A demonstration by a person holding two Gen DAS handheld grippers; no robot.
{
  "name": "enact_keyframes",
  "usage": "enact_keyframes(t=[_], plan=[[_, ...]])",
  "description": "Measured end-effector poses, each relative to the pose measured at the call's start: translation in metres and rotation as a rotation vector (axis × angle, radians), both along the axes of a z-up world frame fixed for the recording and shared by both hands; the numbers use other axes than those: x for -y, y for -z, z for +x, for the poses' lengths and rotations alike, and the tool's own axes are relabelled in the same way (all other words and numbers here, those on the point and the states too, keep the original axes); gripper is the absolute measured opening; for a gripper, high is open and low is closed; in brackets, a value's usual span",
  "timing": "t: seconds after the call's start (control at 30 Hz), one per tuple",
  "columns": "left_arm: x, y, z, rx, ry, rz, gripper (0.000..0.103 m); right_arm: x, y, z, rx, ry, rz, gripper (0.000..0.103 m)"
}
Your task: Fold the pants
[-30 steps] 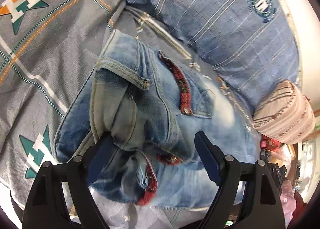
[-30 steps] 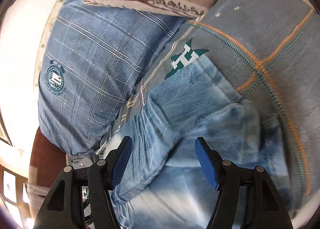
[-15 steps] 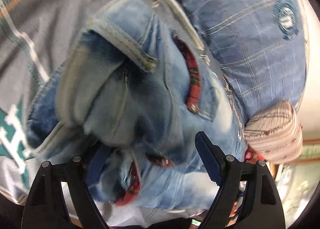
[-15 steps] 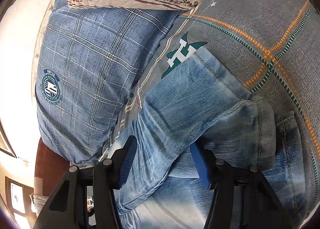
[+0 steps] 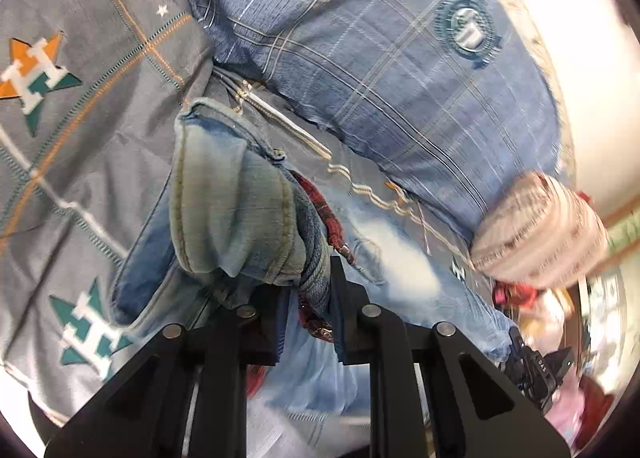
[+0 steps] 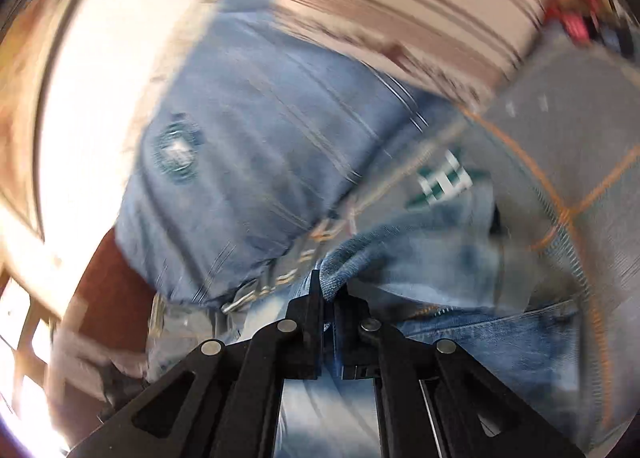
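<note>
Left wrist view: the left gripper (image 5: 306, 290) has closed since half a second ago; its jaws, wide apart then, now pinch a thick bunch of the faded light-blue denim pants (image 5: 232, 218) at the waistband end, red tartan lining showing by the pinch.
Right wrist view: the right gripper (image 6: 327, 290) has also clamped down; its jaws, open a moment ago, now hold a thin folded edge of the pants' leg end (image 6: 400, 254). This view is heavily motion-blurred, so the hand is probably travelling.
Pants location: on the grey bedspread with orange grid lines and teal star motifs (image 5: 80, 130), just beside the blue checked pillow with a round teal badge (image 5: 380, 66); one portion is raised off the bedspread in the left jaws.
Landmark neighbours: a beige striped pillow (image 5: 536, 234) lies against the blue pillow's far end.
Meaning for the task: both ends look secured, so I judge the grasp step done and a lift-and-fold starting.
Risk: the bulky left bunch may slip or fold unevenly.
</note>
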State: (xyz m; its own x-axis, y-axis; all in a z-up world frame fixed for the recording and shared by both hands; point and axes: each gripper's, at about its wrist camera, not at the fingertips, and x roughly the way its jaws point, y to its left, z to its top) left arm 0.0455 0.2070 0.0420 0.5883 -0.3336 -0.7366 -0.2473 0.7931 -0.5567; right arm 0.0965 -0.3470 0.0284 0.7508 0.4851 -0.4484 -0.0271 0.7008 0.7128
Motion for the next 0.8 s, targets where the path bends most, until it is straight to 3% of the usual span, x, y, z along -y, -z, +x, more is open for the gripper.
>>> enact_keyframes(t=[0.1,0.23,0.33,0.43,0.53,0.6,0.67,0.73,0.8], plan=[[-0.005,0.033,-0.027,-0.062,0.015,-0.009,0.016,-0.001,0.008,-0.030,0.003,-0.048,-0.070,0.003],[-0.012,0.090,-0.042,-0.209,-0.002,-0.067,0.016,-0.003,0.053,-0.059,-0.099,-0.097,-0.082,0.003],[-0.019,0.093,-0.048,-0.192,-0.009,-0.087,0.016,-0.002,0.082,-0.077,-0.159,-0.090,-0.029,0.003],[-0.017,0.094,-0.043,-0.206,0.000,-0.070,0.018,-0.002,0.105,-0.085,-0.211,-0.075,-0.059,0.003],[-0.017,0.088,-0.049,-0.189,0.016,-0.065,0.019,0.009,0.121,-0.086,-0.268,-0.037,0.004,0.011],[-0.017,0.080,-0.052,-0.161,0.020,-0.067,0.028,0.016,0.115,-0.089,-0.253,-0.021,0.020,0.026],[-0.021,0.076,-0.052,-0.143,0.012,-0.069,0.035,0.026,0.102,-0.094,-0.203,0.021,0.012,0.055],[-0.023,0.079,-0.051,-0.142,-0.003,-0.080,0.037,0.041,0.095,-0.099,-0.174,0.077,0.035,0.058],[-0.020,0.086,-0.044,-0.164,-0.008,-0.086,0.038,0.053,0.103,-0.096,-0.214,0.110,0.097,0.058]])
